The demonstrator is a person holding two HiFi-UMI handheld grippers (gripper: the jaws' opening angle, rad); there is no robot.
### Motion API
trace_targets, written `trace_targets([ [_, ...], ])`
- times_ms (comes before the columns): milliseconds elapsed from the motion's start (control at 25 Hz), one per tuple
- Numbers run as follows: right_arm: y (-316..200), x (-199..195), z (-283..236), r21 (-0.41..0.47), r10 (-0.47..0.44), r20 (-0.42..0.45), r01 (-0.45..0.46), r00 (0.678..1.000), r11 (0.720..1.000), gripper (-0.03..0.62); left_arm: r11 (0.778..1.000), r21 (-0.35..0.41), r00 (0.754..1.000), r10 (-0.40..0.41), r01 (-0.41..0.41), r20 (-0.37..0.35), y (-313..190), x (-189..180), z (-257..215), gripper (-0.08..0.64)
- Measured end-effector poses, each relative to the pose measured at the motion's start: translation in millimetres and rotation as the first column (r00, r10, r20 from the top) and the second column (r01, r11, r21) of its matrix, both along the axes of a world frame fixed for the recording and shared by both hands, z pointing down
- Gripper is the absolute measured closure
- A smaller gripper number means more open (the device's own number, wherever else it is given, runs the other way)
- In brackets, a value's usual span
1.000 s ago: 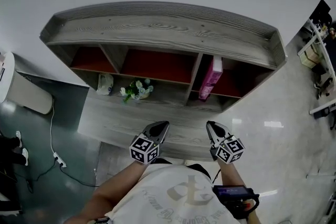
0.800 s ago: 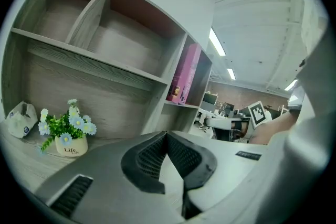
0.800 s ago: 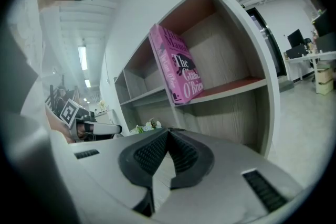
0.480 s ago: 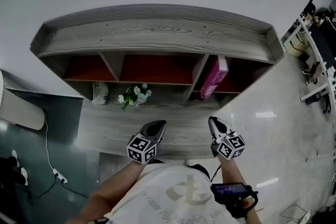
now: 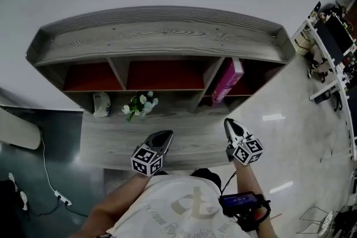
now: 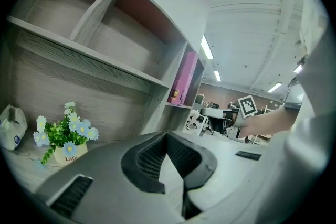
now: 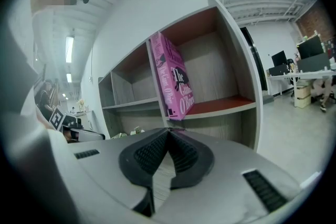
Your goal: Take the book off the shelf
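Observation:
A pink book (image 5: pixel 227 81) stands leaning in the right compartment of the grey wooden shelf (image 5: pixel 162 36). The right gripper view shows the book (image 7: pixel 176 81) upright on its red shelf board, straight ahead of my right gripper (image 7: pixel 169 131). That gripper (image 5: pixel 230 123) is shut and empty, short of the book above the lower ledge. My left gripper (image 5: pixel 163 135) is also shut and empty, over the ledge's middle. In the left gripper view, the book (image 6: pixel 184 78) lies far to the right of the left gripper (image 6: pixel 167 135).
A small pot of flowers (image 5: pixel 138 104) and a white pouch (image 5: pixel 101 103) sit on the lower ledge (image 5: pixel 111 139). The other compartments hold nothing. Desks with equipment (image 5: pixel 329 47) stand at the right. A cable (image 5: pixel 47 170) lies on the floor at the left.
The right gripper has risen a little toward the book's compartment. The left gripper has drifted leftward along the ledge. Both stay shut, and the head view has shifted.

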State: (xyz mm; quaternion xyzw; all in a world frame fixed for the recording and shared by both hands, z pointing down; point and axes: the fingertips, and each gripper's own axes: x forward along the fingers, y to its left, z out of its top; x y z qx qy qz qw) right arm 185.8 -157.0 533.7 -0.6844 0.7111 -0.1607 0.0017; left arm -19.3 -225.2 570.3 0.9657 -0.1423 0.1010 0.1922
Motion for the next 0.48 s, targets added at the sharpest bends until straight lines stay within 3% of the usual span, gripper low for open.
trace_targets([
  [480, -11.0, 0.5, -33.2, 0.048, 0.041, -0.054, -0.038, 0.998, 0.998, 0.589, 0.999, 0.008, 0.999, 0.043, -0.043, -0.012, -2.8, -16.1, -1.2, 0.558],
])
